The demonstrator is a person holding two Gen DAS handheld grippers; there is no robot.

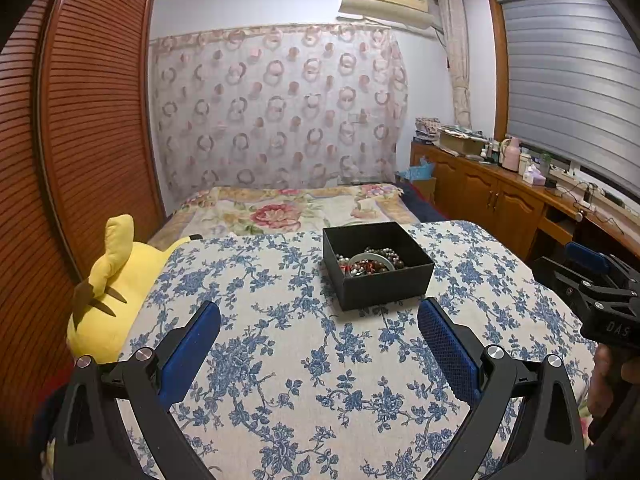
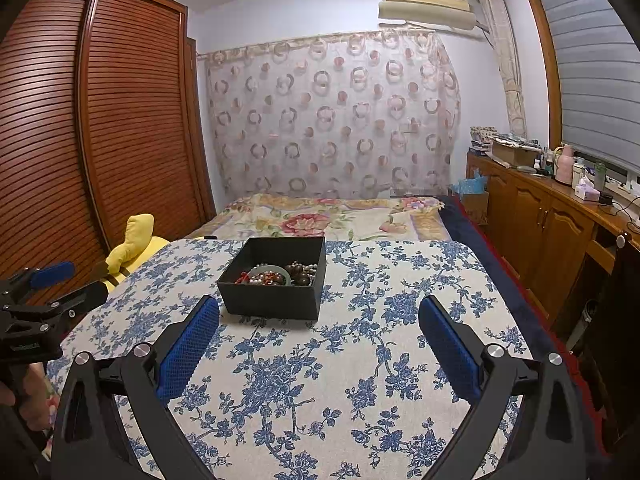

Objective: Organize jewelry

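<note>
Nothing is held: the left gripper (image 1: 319, 320) and right gripper (image 2: 319, 318) are spread wide. The black box (image 1: 378, 266) of jewelry (image 1: 370, 263) lies just ahead of the fingertips; a reach inside seems needed next.

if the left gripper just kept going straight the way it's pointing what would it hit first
Probably the black box of jewelry. The left gripper is open, and the box sits just right of its centre line; depth is uncertain.
</note>
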